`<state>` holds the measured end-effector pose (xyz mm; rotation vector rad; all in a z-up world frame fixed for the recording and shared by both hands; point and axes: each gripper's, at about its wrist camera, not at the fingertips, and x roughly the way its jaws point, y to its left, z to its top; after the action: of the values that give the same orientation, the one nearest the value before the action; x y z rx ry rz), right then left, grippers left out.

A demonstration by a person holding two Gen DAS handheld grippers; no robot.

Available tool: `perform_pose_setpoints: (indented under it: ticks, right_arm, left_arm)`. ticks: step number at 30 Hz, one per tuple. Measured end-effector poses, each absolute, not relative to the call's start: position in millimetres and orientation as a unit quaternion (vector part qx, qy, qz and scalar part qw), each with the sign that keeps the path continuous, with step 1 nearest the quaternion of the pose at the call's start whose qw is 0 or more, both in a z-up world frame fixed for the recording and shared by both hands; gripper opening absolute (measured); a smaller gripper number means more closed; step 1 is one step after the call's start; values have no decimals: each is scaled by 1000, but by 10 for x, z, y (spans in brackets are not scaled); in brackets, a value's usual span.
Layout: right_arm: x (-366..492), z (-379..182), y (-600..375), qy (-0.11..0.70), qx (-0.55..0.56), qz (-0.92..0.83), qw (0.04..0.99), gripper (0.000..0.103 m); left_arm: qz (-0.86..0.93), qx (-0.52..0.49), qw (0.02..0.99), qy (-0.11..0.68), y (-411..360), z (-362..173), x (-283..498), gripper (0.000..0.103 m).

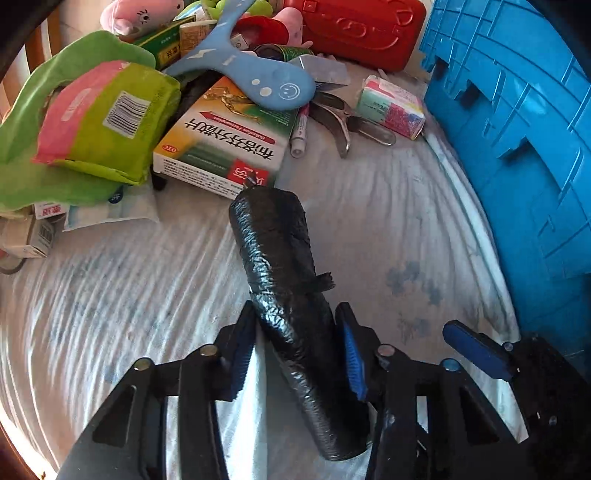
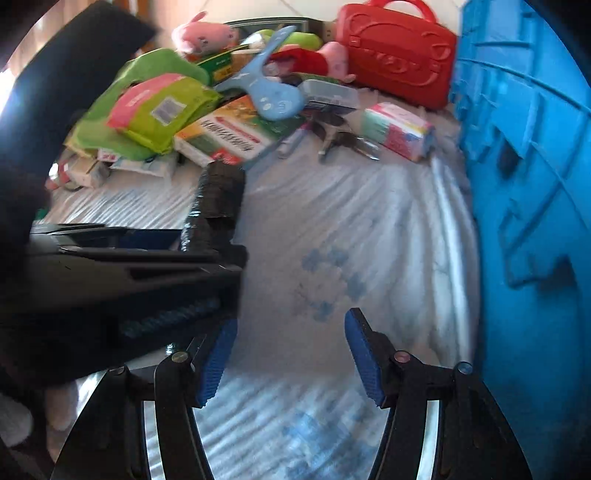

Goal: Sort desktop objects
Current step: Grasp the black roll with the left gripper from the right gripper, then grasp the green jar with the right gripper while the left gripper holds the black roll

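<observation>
A black roll of plastic bags sticks out forward between the fingers of my left gripper, which is shut on its lower half, above the pale blue-white cloth. In the right wrist view the same roll rises at the left, with the left gripper's dark body under it. My right gripper stands open over the cloth with nothing between its blue pads. One of its fingertips shows at the lower right of the left wrist view.
A big blue crate walls off the right side. A pile lies at the far edge: a medicine box, a green wipes pack, a blue boomerang toy, a marker pen, metal tongs, a small colourful box, a red case and a pink plush.
</observation>
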<state>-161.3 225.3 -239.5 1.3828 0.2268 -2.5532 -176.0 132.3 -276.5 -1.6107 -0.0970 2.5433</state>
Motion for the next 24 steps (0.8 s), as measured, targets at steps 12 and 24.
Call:
perform_pose_setpoints:
  ticks: [12, 24]
  right_arm:
    - [-1747, -2290, 1764, 69, 478, -866, 132, 62]
    - [-1711, -2172, 168, 76, 471, -843, 247, 61]
  left_arm:
    - [855, -519, 12, 5, 289, -2547, -1441, 30]
    - [874, -476, -80, -58, -1404, -2156, -770, 30]
